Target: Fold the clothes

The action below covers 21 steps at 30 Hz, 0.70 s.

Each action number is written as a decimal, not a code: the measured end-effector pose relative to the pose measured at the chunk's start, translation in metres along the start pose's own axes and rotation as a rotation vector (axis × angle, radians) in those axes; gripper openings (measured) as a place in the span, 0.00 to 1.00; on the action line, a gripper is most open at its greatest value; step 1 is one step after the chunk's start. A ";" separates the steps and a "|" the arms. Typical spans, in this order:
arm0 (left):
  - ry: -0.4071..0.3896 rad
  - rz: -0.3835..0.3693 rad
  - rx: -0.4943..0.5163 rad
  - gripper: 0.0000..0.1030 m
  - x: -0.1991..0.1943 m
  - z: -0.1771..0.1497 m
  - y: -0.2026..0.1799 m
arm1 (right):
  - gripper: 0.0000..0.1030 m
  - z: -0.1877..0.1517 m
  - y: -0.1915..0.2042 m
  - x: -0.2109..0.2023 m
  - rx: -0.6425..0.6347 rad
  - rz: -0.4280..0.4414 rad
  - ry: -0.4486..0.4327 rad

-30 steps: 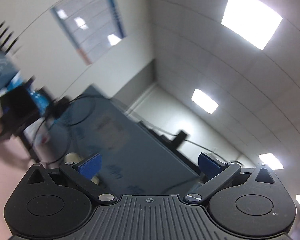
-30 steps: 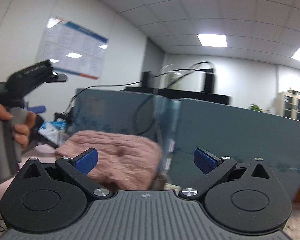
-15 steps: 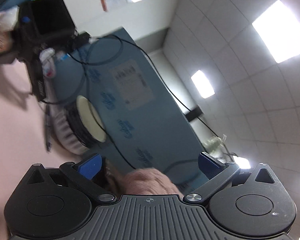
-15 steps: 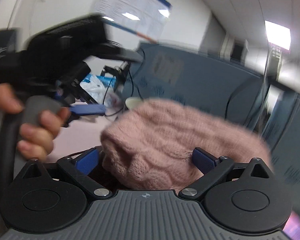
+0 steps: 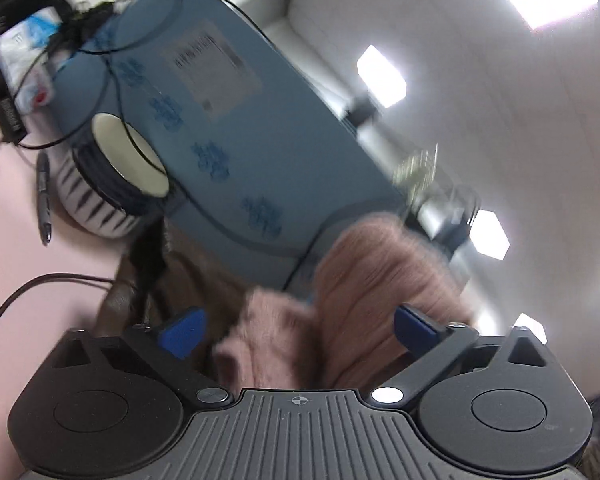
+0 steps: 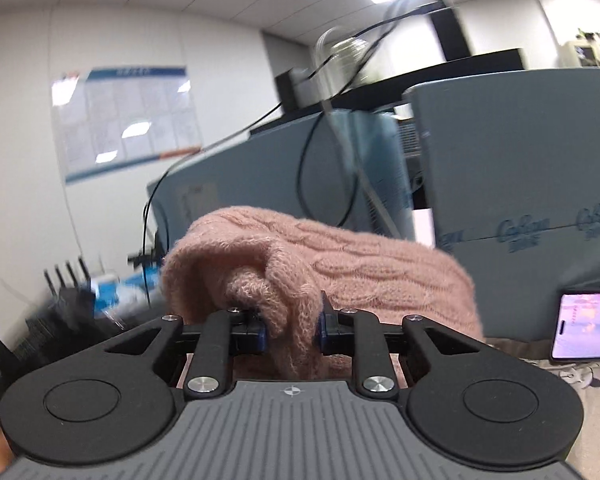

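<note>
The right gripper (image 6: 291,330) is clamped on a bunched fold of the pink sweater (image 6: 340,264), its blue pads (image 6: 261,334) pinching the knit from both sides. The rest of the sweater humps up just beyond the jaws in a loose, rounded heap. The left gripper (image 5: 298,330) is wide open, with blurred sweater (image 5: 380,280) cloth between its spread fingers (image 5: 182,330); whether any of it touches the pads cannot be told through the blur.

Judged from this, folding has barely begun. The sweater is a crumpled lump, not laid flat, and no neat fold shows. One hand has a hold; the other has yet to take one. Spreading the cloth out and making every fold appears to be left.

The right view alone shows the pinch itself, the cable knit, a phone (image 6: 586,326) with a lit screen to the right, and a poster (image 6: 126,120) on the wall. The left view, tilted hard towards the ceiling, alone shows the pink table (image 5: 16,216), a pen (image 5: 44,196) lying on it, a cable spool (image 5: 116,176) against the blue partition (image 5: 236,120), and a dark brown cloth (image 5: 140,292) beside the sweater.
</note>
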<state>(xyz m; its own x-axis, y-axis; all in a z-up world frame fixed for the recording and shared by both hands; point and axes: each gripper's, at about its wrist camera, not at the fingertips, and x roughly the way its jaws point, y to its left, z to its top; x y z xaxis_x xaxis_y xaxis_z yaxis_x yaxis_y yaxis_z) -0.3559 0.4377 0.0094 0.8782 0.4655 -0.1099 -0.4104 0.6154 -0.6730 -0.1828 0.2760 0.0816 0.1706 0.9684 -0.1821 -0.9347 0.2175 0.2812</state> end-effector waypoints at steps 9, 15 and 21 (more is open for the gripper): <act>-0.107 0.211 0.425 0.19 -0.005 -0.028 -0.049 | 0.18 0.035 -0.029 -0.051 0.158 0.082 -0.152; -0.234 0.128 0.484 0.18 -0.034 -0.037 -0.075 | 0.17 0.062 -0.062 -0.119 0.221 0.089 -0.275; -0.179 -0.014 0.595 0.18 -0.030 -0.082 -0.140 | 0.17 0.067 -0.114 -0.196 0.195 -0.061 -0.365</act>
<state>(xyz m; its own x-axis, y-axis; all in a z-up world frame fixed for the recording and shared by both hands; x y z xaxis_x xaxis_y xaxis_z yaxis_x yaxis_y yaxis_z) -0.3046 0.2854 0.0476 0.8511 0.5221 0.0550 -0.5106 0.8476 -0.1442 -0.0886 0.0694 0.1486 0.3556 0.9253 0.1317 -0.8489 0.2607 0.4599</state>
